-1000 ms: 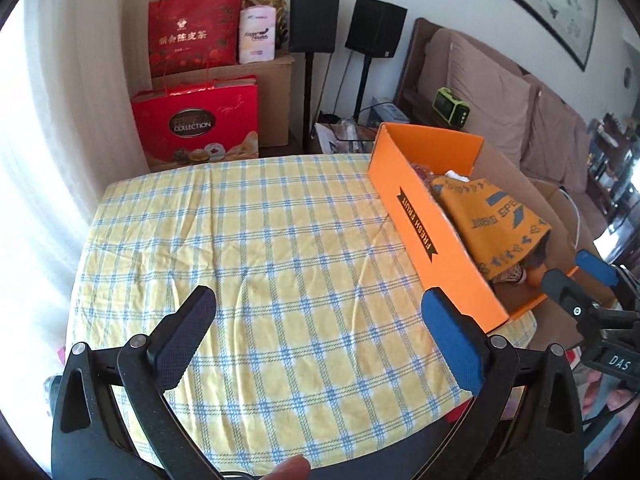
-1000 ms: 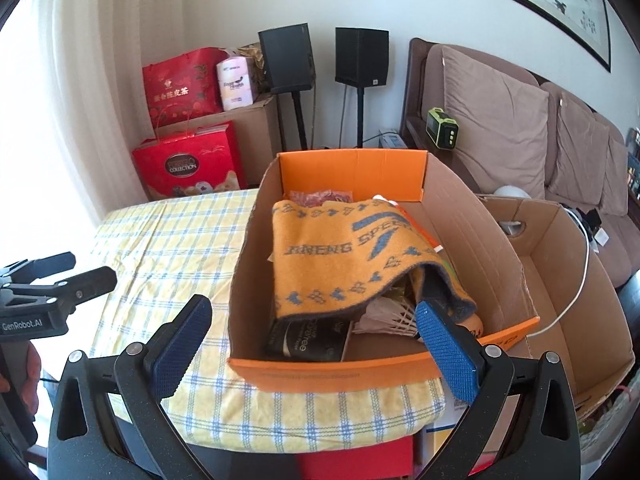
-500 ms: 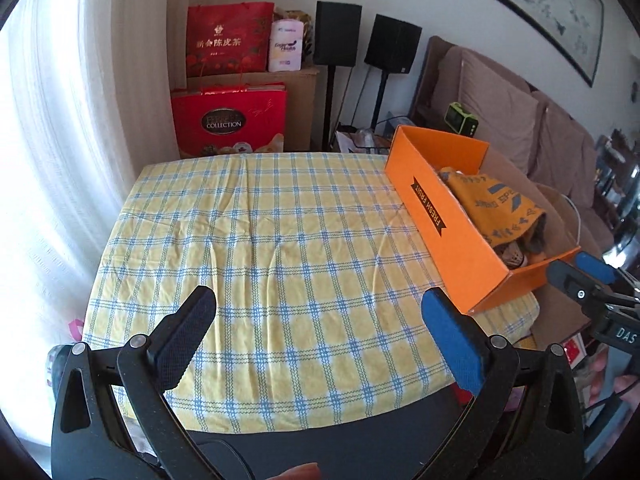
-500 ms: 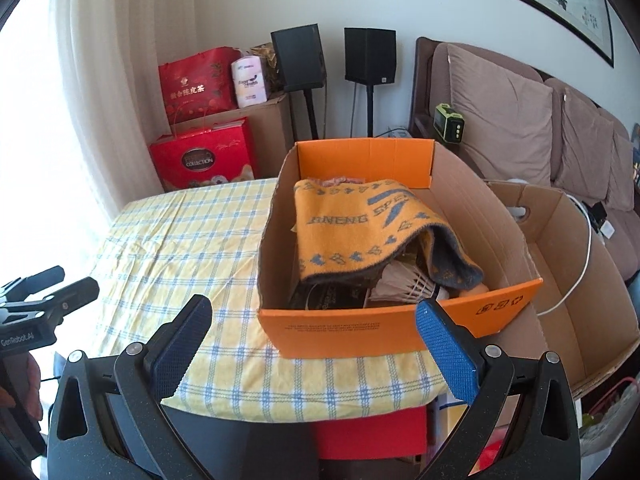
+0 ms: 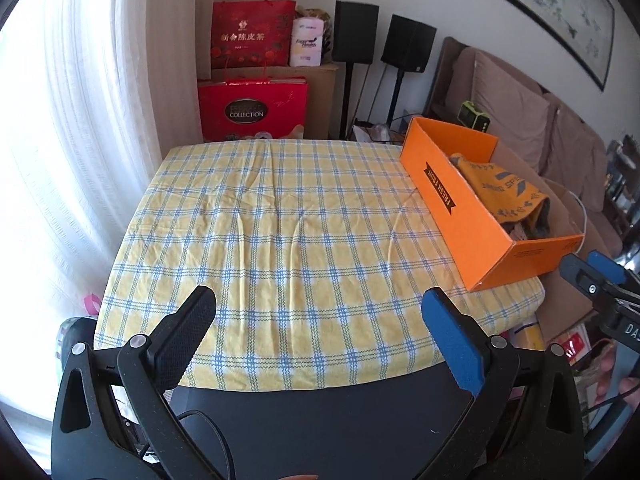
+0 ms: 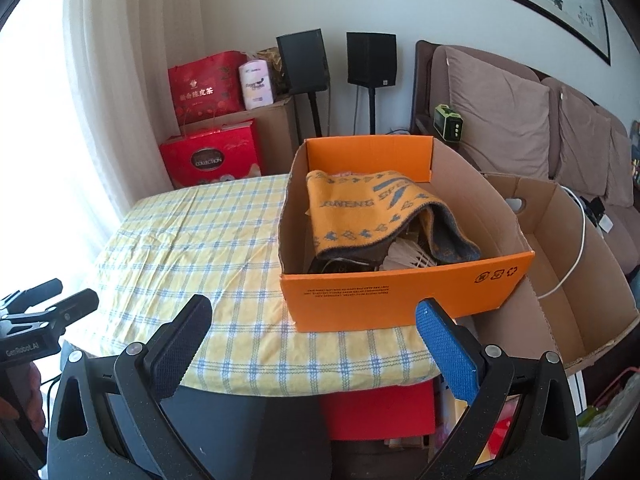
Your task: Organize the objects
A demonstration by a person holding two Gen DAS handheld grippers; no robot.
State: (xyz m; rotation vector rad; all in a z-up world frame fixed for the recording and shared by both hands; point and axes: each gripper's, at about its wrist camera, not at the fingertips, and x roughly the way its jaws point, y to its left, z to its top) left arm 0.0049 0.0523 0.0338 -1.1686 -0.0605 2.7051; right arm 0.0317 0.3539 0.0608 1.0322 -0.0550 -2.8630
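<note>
An orange cardboard box stands at the right end of the table with the yellow checked cloth; it also shows in the left wrist view. Inside lie an orange patterned towel, a white shuttlecock and dark items half hidden under the towel. My left gripper is open and empty, off the table's near edge. My right gripper is open and empty, in front of the box's near wall.
Red gift boxes and a brown carton stand behind the table with two black speakers. A brown sofa runs along the right. An open brown carton stands right of the table. A sheer curtain hangs left.
Both grippers have pulled back and up from the table. The box and cloth look smaller and farther. Both stay open and empty.
</note>
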